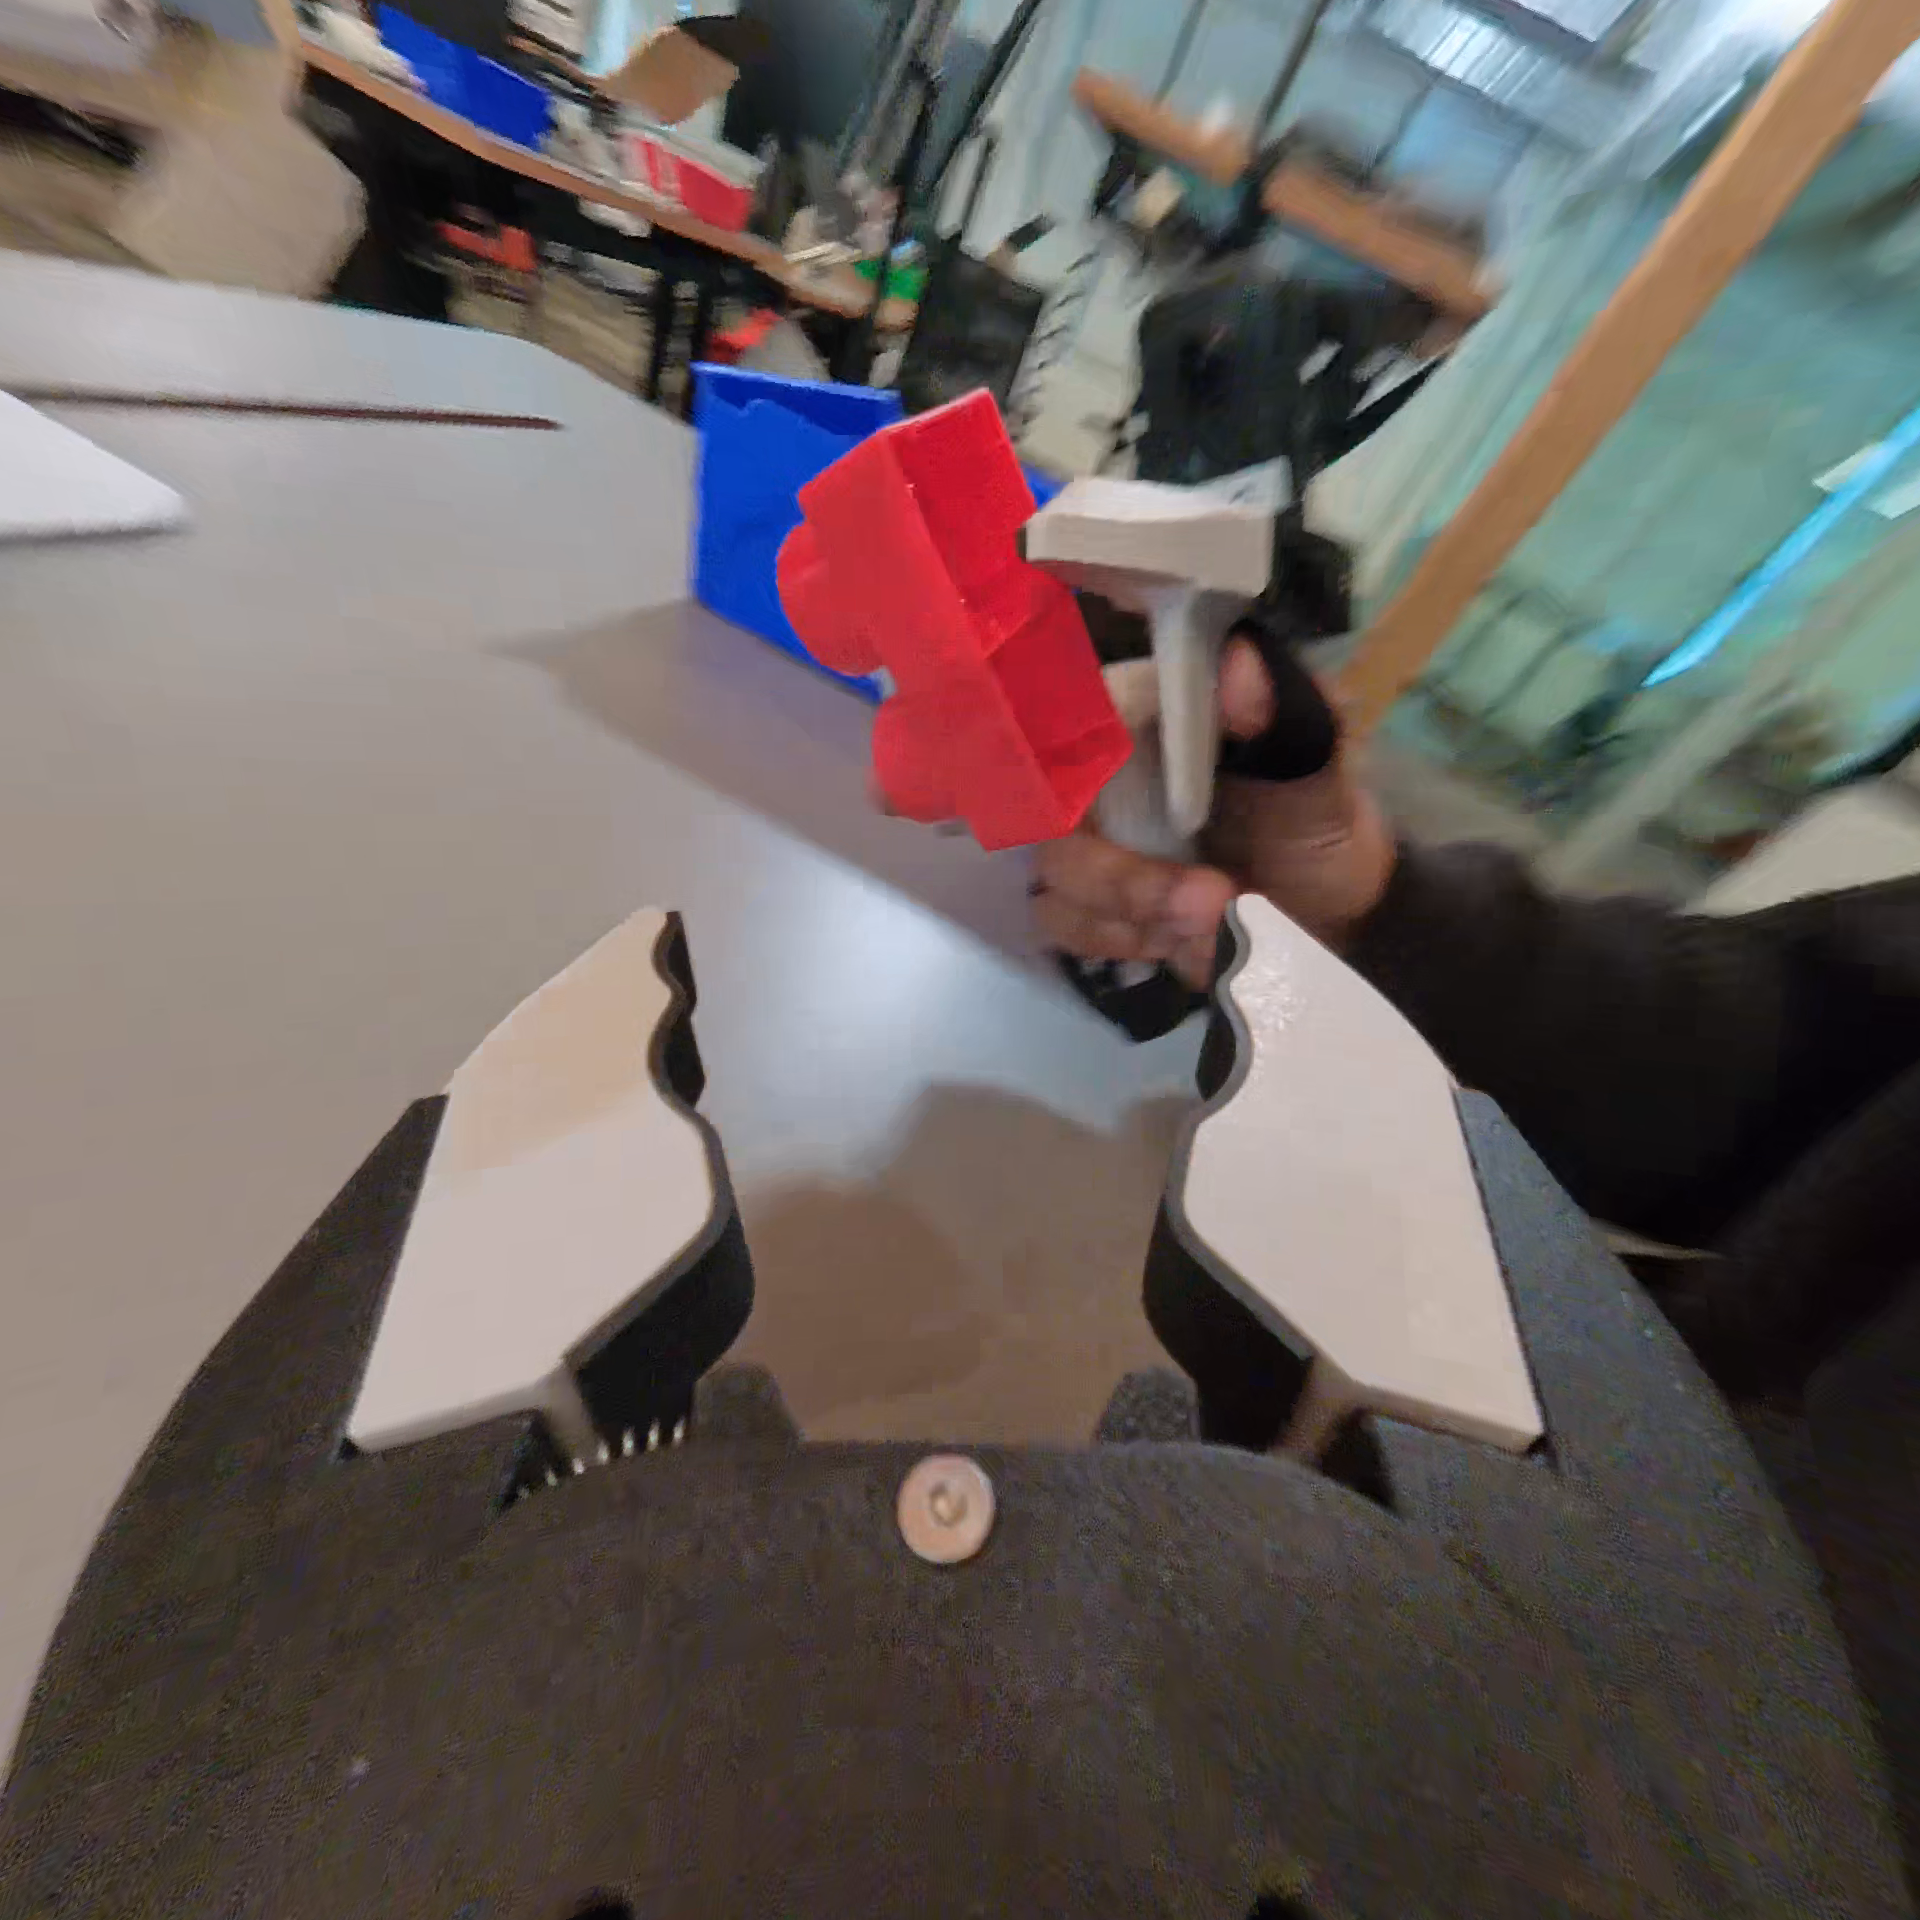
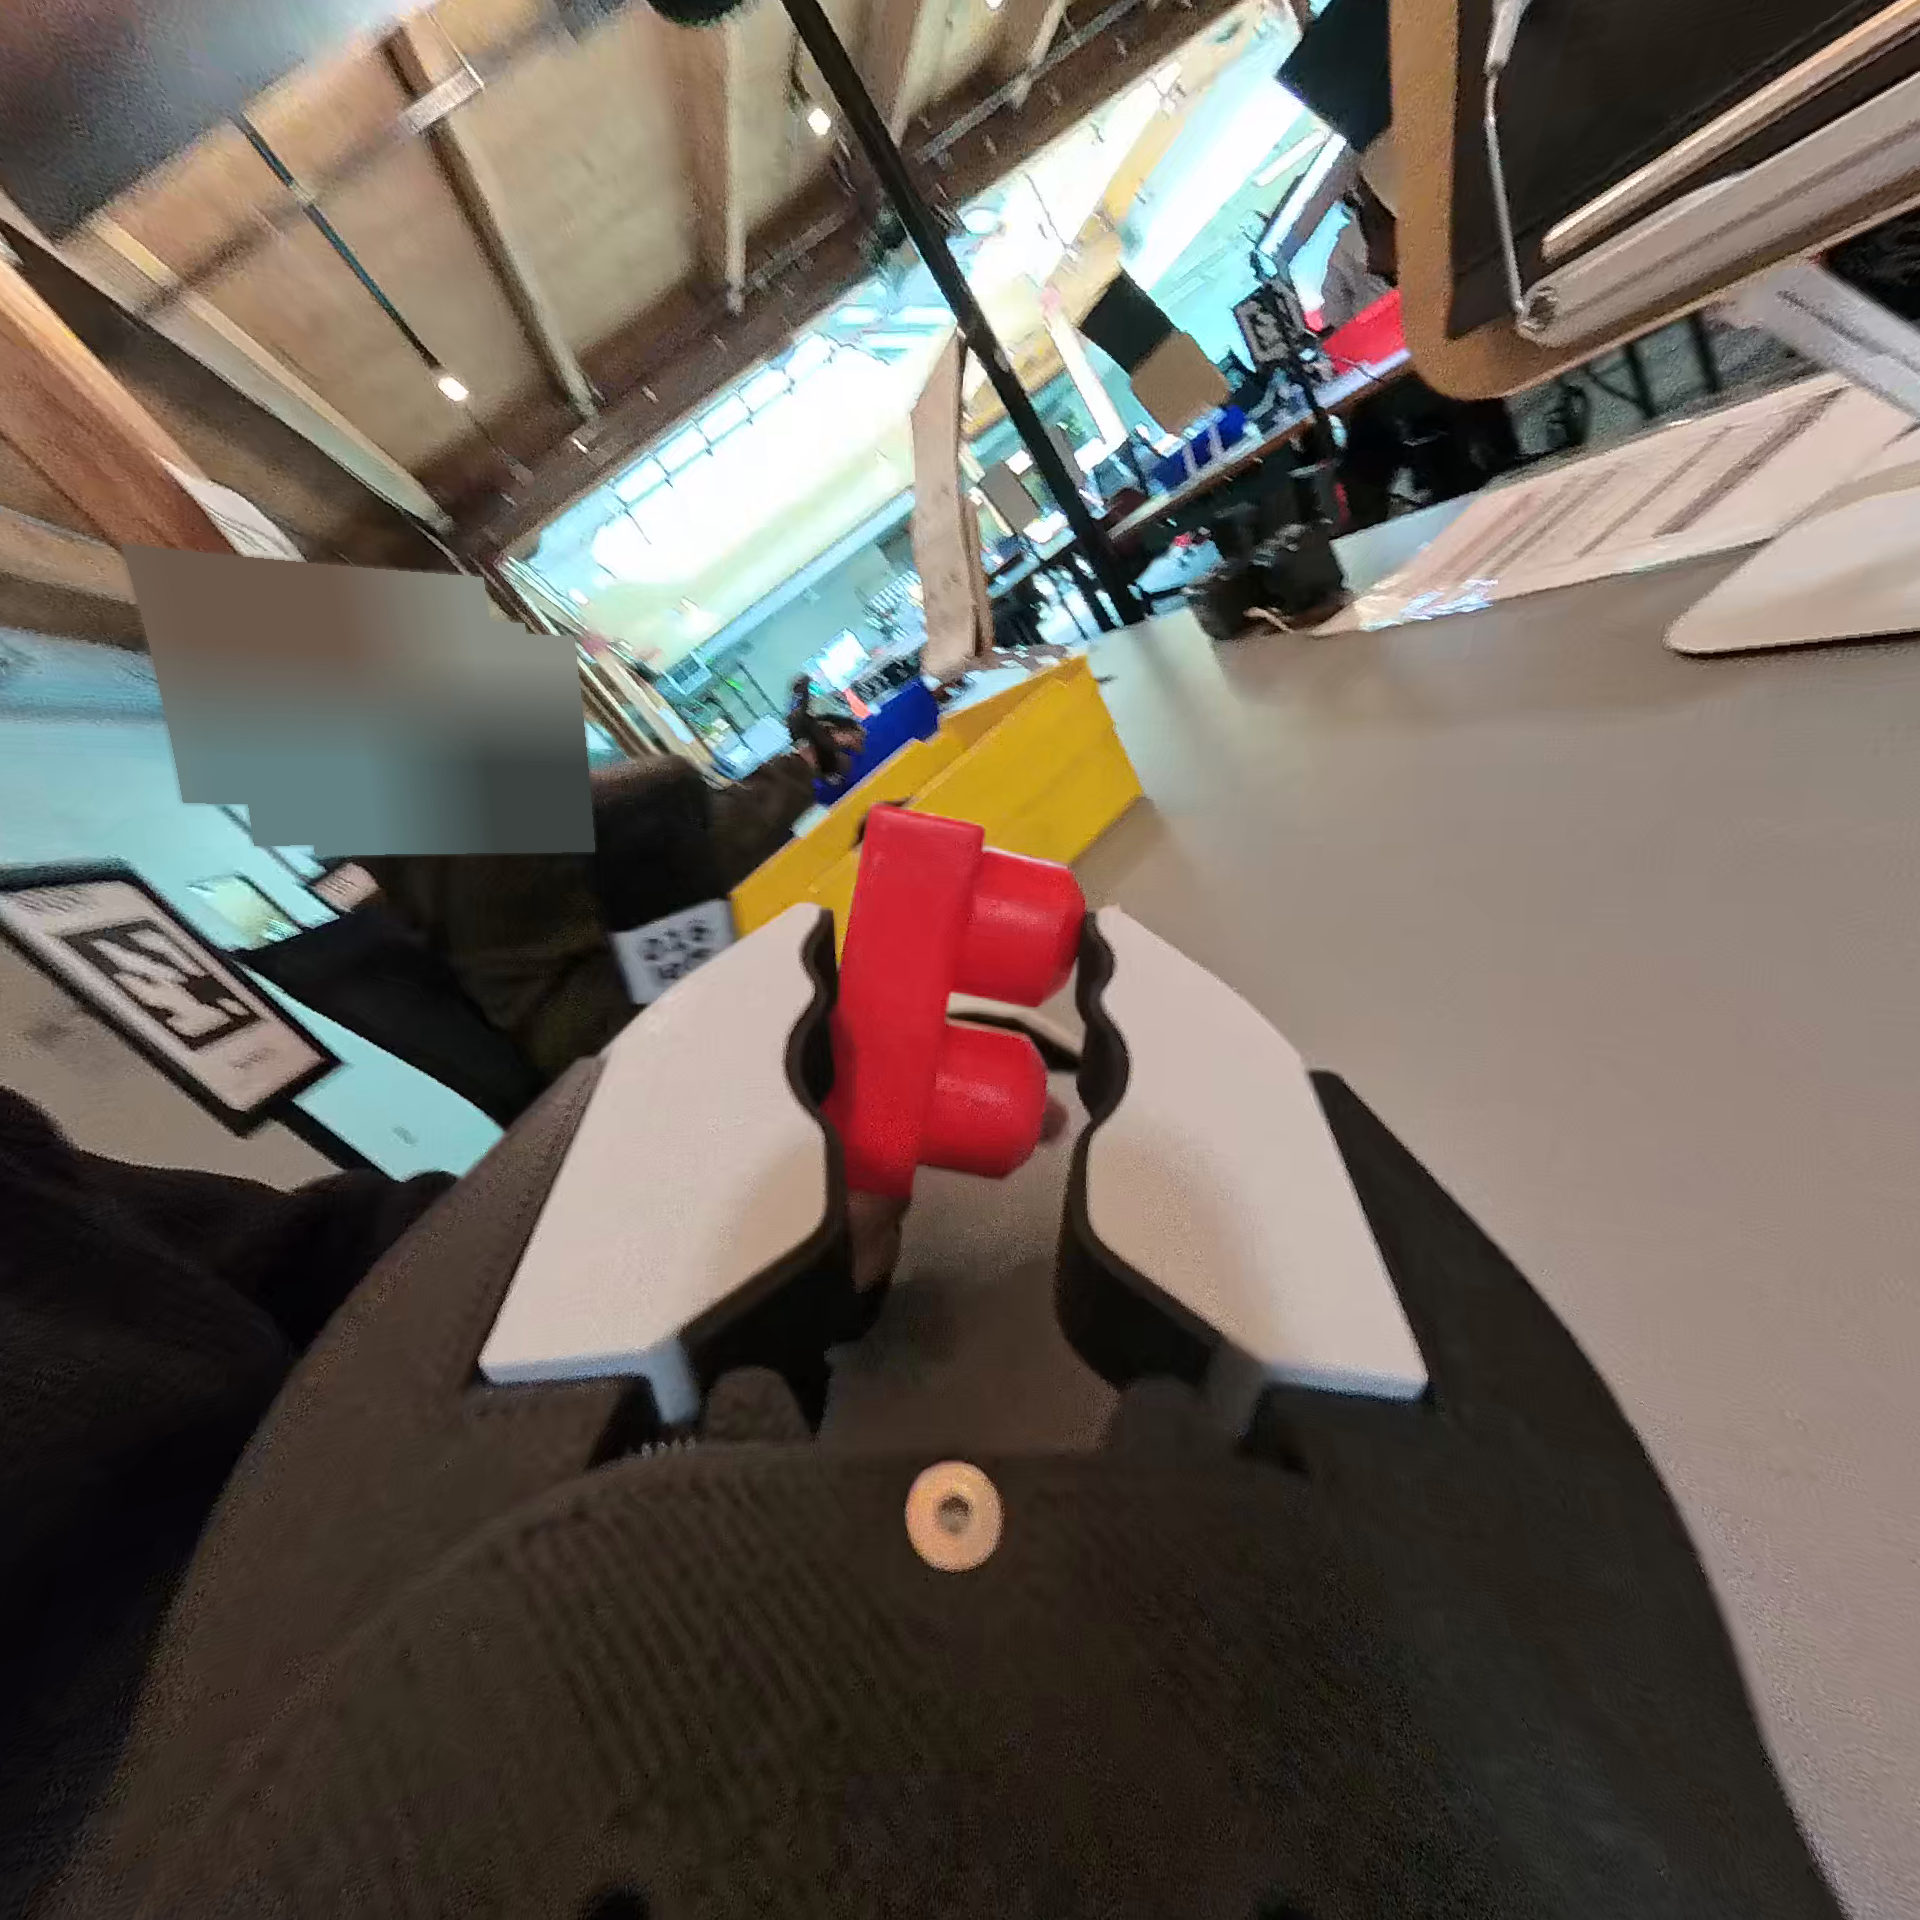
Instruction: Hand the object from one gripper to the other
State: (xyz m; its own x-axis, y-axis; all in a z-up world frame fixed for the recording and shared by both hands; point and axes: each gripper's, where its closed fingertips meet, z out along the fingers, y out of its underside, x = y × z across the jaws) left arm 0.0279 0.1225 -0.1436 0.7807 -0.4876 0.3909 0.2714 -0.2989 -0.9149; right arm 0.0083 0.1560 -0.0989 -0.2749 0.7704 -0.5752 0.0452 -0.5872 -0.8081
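A red toy brick (image 1: 956, 634) with round studs is held in the air above the grey table (image 1: 312, 727). My right gripper (image 2: 961, 935) is shut on the red brick (image 2: 914, 1018), with two studs pointing to the right between the fingers. In the left wrist view the right gripper (image 1: 1117, 675) shows ahead and to the right, with a person's hand (image 1: 1299, 831) on its handle. My left gripper (image 1: 951, 914) is open and empty, below and short of the brick, with its jaws wide apart.
A blue bin (image 1: 769, 499) stands at the table edge behind the brick. A yellow bin (image 2: 1039, 769) sits on the table (image 2: 1507, 883) ahead of the right gripper. Papers (image 2: 1621, 520) and a white board (image 2: 1808, 592) lie at the far right. A white sheet (image 1: 62, 488) lies at the left. My hands' fingertips stand some 6 cm from each other.
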